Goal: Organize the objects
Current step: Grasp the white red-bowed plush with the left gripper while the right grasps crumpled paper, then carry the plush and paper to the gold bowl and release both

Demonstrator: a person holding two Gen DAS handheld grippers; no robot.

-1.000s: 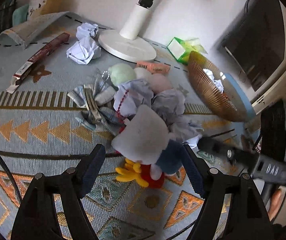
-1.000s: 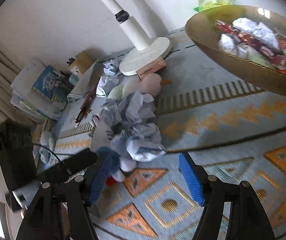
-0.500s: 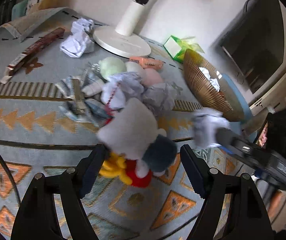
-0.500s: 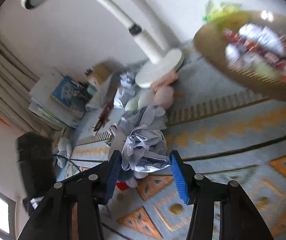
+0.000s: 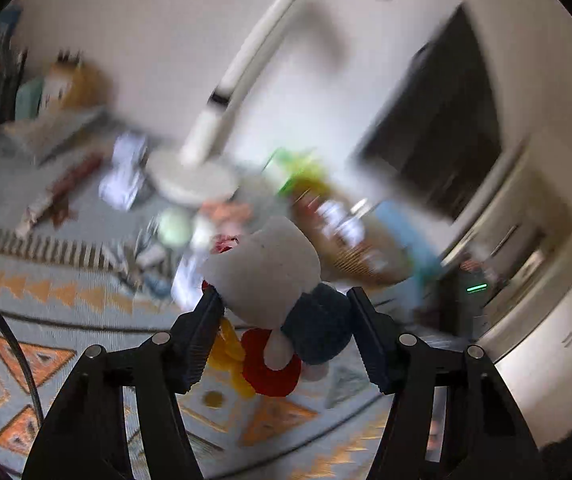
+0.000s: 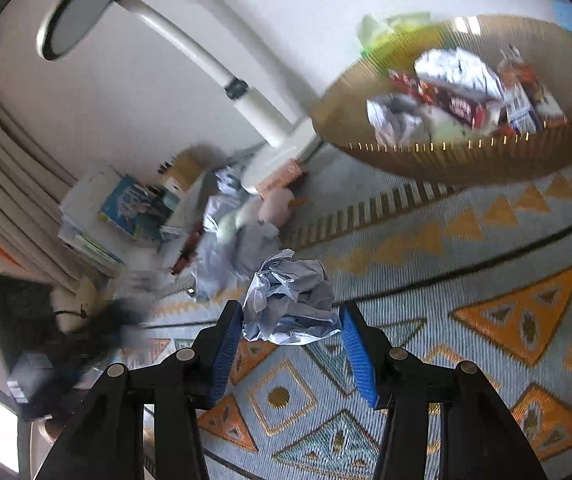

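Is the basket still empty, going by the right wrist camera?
No: the basket already holds crumpled paper and several snack wrappers.

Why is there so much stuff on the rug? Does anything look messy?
Yes. A heap of crumpled paper and small bits lies scattered on the patterned rug by the white lamp base, not in the woven basket. The right gripper holds a paper ball; the left gripper holds a plush toy.
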